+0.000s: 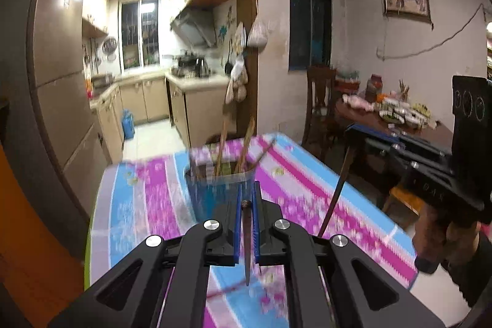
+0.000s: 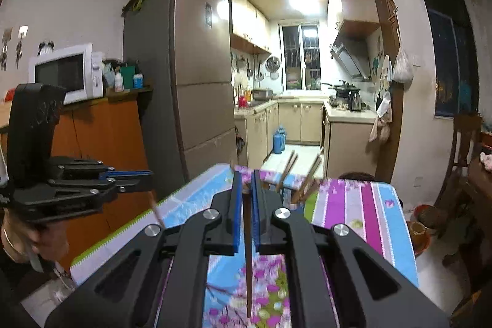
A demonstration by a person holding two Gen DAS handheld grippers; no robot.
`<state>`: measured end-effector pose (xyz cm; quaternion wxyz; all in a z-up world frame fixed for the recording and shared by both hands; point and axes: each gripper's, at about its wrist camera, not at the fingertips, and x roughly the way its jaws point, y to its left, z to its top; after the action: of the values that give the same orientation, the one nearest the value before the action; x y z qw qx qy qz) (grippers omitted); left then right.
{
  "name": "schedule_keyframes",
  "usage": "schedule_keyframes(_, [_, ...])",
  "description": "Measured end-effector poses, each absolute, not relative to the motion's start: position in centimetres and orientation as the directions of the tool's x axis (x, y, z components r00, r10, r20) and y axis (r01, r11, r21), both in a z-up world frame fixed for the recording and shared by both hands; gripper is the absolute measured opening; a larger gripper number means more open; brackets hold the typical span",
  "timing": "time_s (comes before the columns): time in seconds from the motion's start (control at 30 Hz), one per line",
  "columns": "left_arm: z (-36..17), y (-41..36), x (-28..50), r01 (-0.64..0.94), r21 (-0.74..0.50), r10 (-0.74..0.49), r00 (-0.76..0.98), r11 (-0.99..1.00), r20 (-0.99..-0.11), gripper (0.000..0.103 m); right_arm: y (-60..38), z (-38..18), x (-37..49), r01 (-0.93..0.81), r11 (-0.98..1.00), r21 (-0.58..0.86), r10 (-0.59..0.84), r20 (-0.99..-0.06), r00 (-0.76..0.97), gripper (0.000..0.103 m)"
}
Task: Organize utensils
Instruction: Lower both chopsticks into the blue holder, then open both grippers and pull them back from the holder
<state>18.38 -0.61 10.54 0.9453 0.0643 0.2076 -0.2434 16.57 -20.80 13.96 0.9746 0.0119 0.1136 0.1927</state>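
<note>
Over the flowery bench (image 1: 147, 192), both tongs are clamped on one chopstick each: left tongs (image 1: 246, 199) on its chopstick (image 1: 247, 242), right tongs (image 2: 245, 183) on another chopstick (image 2: 248, 260). Blue cup (image 1: 215, 189) holds roughly four more.

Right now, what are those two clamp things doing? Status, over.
Left gripper shut on a dark wooden chopstick. Right gripper shut on another. Blue plastic cup holding more chopsticks just ahead. Nothing blocking.

cup (image 1: 215, 189): motion-blurred | cup (image 2: 296, 205): mostly hidden behind right jaws
</note>
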Motion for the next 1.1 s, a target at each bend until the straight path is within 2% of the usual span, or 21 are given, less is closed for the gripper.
schedule_keyframes(0.17, [15.6, -2.3, 23.0, 0.425, 0.041, -0.394, 0.868, 0.904, -0.301, 0.007, -21.0, 18.8, 20.3, -0.327, 0.941, 0.083, 0.335, -0.100, 0.937, 0.005])
schedule_keyframes(0.33, [18.7, -3.9, 28.7, 0.367, 0.038, -0.352, 0.913, 0.930, -0.204, 0.007, -21.3, 20.9, 24.5, -0.259, 0.962, 0.091, 0.260, -0.002, 0.966, 0.005])
schedule_keyframes(0.5, [17.4, -4.8, 34.9, 0.341, -0.006, -0.333, 0.917, 0.940, -0.220, 0.007, -21.6, 18.9, 30.0, -0.229, 0.964, 0.138, 0.232, -0.003, 0.973, 0.005])
schedule_keyframes(0.77, [10.9, -4.7, 41.9, 0.314, -0.017, -0.304, 0.904, 0.949, -0.301, 0.007, -20.6, 13.1, 36.1, -0.190, 0.973, 0.134, 0.204, -0.099, 0.974, 0.005])
schedule_keyframes(1.0, [5.0, -5.1, 44.2, 0.286, 0.017, -0.258, 0.885, 0.958, -0.389, 0.007, -19.9, 8.6, 38.6, -0.183, 0.975, 0.130, 0.207, -0.213, 0.955, 0.005])
schedule_keyframes(1.03, [4.6, -5.1, 44.2, 0.281, 0.019, -0.251, 0.885, 0.960, -0.392, 0.008, -19.7, 8.4, 38.7, -0.171, 0.979, 0.114, 0.193, -0.224, 0.955, 0.008])
schedule_keyframes(1.1, [4.4, -4.7, 44.0, 0.278, 0.010, -0.251, 0.881, 0.961, -0.400, 0.008, -19.6, 8.6, 38.1, -0.163, 0.982, 0.101, 0.180, -0.206, 0.962, 0.030])
